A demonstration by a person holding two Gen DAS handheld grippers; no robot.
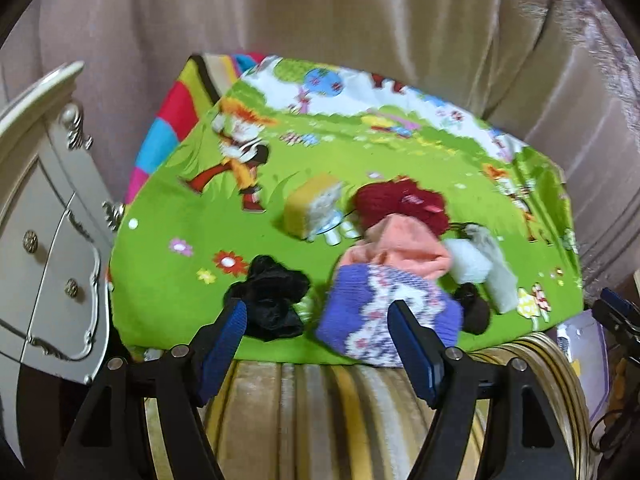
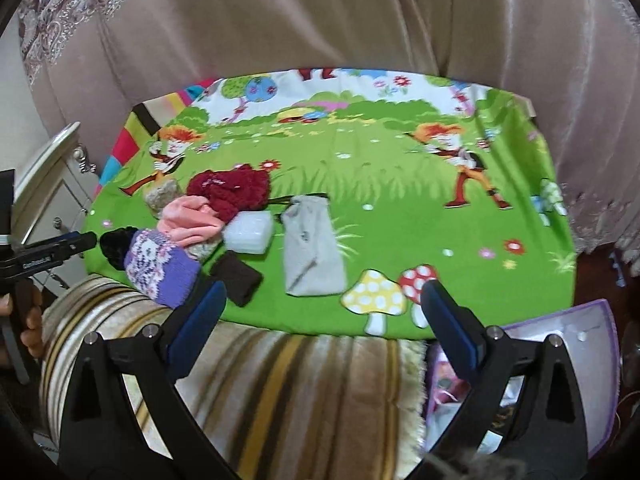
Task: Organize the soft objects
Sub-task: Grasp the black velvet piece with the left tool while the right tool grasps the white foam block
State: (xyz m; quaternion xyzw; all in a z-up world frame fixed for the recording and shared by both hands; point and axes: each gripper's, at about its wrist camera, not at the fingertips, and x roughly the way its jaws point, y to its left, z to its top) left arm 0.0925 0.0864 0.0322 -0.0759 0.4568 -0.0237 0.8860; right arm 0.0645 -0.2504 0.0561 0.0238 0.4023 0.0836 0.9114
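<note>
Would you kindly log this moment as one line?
left gripper: open, empty | right gripper: open, empty | purple knit: on green cloth edge

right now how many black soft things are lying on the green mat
2. A crumpled black cloth at the near left edge beside the purple knit piece, and a small black piece near the front edge, right of it. More may be hidden under the pile.

Home bedroom or living room, beige pleated curtains [image 2: 320, 12] behind, ornate white drawer cabinet with silver knobs [image 1: 48, 240], bright green cartoon-print cloth [image 2: 380, 208] over table, striped plush blanket [image 2: 280, 392]
</note>
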